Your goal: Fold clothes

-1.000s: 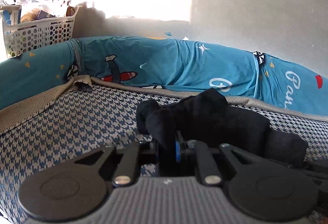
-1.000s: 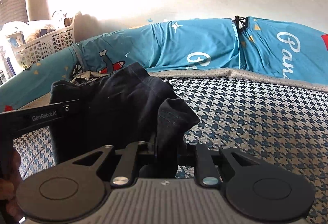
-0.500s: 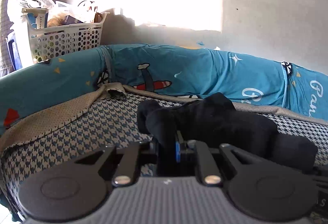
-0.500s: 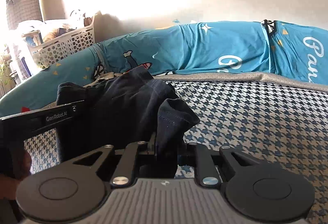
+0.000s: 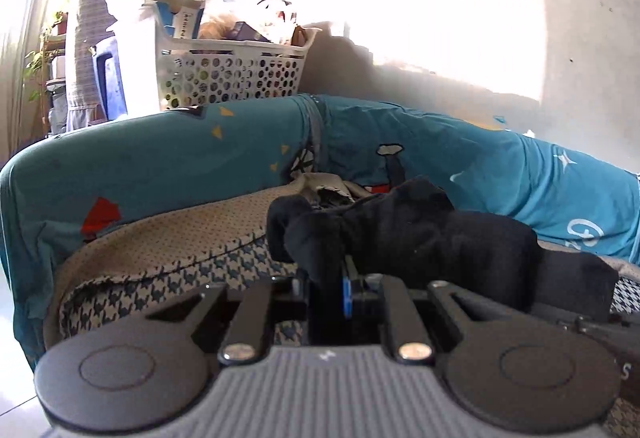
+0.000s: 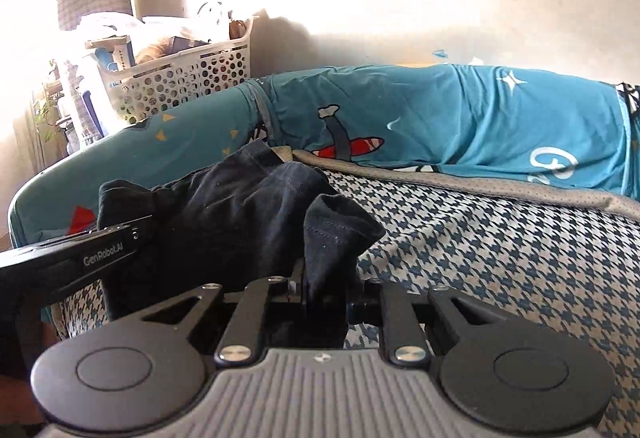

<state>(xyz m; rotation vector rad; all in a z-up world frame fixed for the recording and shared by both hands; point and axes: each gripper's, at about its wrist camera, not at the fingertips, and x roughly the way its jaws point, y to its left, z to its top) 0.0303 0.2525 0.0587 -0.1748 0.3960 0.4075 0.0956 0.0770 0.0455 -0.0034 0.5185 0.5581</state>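
A dark navy garment (image 5: 420, 238) hangs bunched between both grippers above the houndstooth sofa seat (image 6: 500, 258). My left gripper (image 5: 340, 278) is shut on one corner of the garment, and cloth covers its fingertips. My right gripper (image 6: 324, 278) is shut on another corner of the dark navy garment (image 6: 240, 222), which drapes away to the left. In the right wrist view the left gripper's black body (image 6: 76, 258) shows at the left edge, level with the cloth. The rest of the garment sags between the two grips.
The sofa has a teal cover with plane prints on its backrest (image 6: 440, 117) and left armrest (image 5: 160, 165). A white perforated laundry basket (image 5: 228, 73) full of items stands behind the armrest. A plain wall (image 5: 520, 17) lies beyond, brightly sunlit.
Both grippers have carried the garment leftward across the sofa, toward the armrest and basket, which now look larger and nearer. Both grips on the cloth are unchanged.
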